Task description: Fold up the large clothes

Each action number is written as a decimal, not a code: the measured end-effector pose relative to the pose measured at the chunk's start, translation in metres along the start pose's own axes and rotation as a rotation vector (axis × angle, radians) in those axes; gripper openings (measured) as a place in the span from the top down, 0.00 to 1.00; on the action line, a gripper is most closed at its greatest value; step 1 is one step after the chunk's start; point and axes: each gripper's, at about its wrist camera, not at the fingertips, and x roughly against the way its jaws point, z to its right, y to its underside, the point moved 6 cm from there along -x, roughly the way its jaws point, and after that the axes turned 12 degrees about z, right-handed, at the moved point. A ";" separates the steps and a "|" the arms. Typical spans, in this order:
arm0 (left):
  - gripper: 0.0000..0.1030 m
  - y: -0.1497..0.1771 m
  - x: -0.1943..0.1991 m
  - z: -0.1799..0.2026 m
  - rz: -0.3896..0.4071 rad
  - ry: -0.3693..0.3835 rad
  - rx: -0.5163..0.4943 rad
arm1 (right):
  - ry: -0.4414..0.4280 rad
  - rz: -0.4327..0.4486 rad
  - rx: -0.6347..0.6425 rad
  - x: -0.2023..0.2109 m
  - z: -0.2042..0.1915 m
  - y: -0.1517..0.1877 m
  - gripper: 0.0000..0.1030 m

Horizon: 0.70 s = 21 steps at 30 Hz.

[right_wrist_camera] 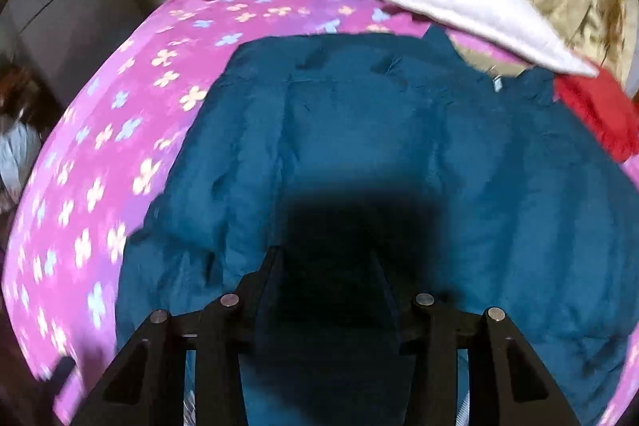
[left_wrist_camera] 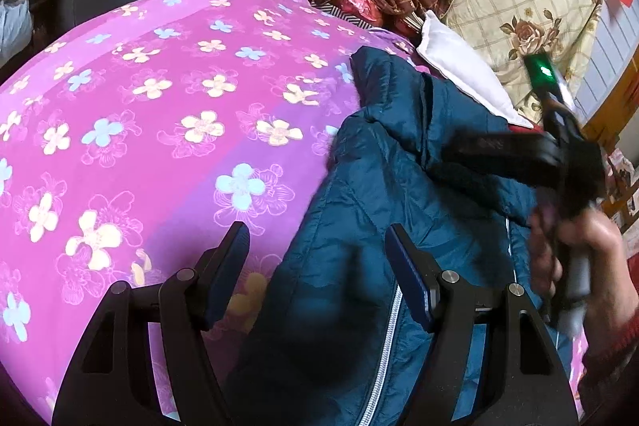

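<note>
Two grippers are out over one big blue jacket [left_wrist_camera: 383, 186], which lies on a pink bedspread [left_wrist_camera: 139, 86] with flowers on it.

From the left wrist camera, the left gripper [left_wrist_camera: 317, 250] has its jaws wide apart with nothing between them. It hangs over the edge of the jacket, near the white zipper [left_wrist_camera: 389, 338]. One jacket flap looks folded over already, with a sleeve end sticking out toward the white pillow [left_wrist_camera: 459, 66]. On the right side I can see the person's right hand [left_wrist_camera: 575, 258] holding the other tool, but it is blurry, so from here I cannot tell how its jaws stand. A green light [left_wrist_camera: 544, 70] glows on top of it.

From the right wrist camera, the right gripper [right_wrist_camera: 325, 254] is also open, and I see nothing held in it. It hangs low over the middle of the jacket, and a dark shadow sits under it. The jacket lies spread out, with its collar end up by the pillow and something red [right_wrist_camera: 599, 114] beside it.

To fold well, I think each gripper should pinch a thick edge, not just the slippery top, then lift both sides together so the puffy cloth does not slide.

I cannot read any brand, label or writing in either view.
</note>
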 end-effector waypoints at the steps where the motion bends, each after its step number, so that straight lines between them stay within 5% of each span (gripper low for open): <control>1: 0.32 0.000 -0.001 0.000 -0.004 0.000 -0.001 | -0.013 -0.007 -0.012 -0.007 -0.001 -0.004 0.59; 12: 0.32 -0.002 -0.009 0.001 -0.022 0.006 -0.001 | -0.020 0.003 0.017 -0.045 -0.033 -0.037 0.57; 21: 0.32 -0.003 0.002 0.003 -0.007 -0.012 -0.042 | -0.072 0.067 -0.077 0.033 -0.011 -0.004 0.57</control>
